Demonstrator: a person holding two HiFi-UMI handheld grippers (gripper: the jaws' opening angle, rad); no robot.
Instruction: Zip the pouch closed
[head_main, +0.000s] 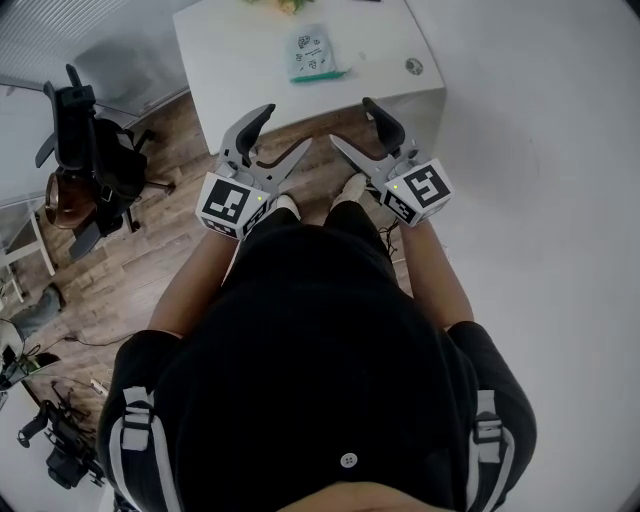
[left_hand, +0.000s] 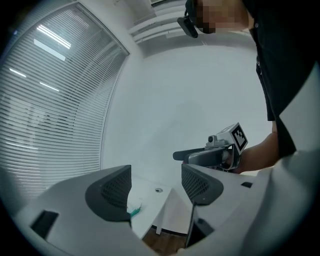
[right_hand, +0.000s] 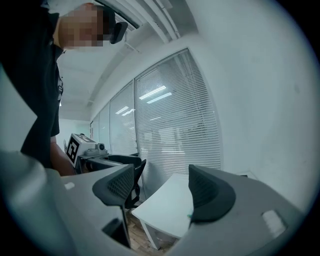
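The pouch (head_main: 316, 53) lies flat on the white table (head_main: 240, 60), pale and printed, with a teal zipper edge along its near side. Both grippers hang in front of the person's body over the floor, short of the table's near edge. My left gripper (head_main: 285, 128) is open and holds nothing. My right gripper (head_main: 352, 122) is also open and empty. In the left gripper view, the left gripper (left_hand: 155, 187) frames the table corner and a sliver of the teal pouch edge (left_hand: 135, 210). The right gripper (right_hand: 162, 190) looks over the table (right_hand: 170, 205).
A black office chair (head_main: 85, 150) with a bag on it stands left of the table on the wood floor. Cables and dark gear (head_main: 55, 435) lie at the lower left. A white wall runs along the right. The table has a cable grommet (head_main: 413, 67).
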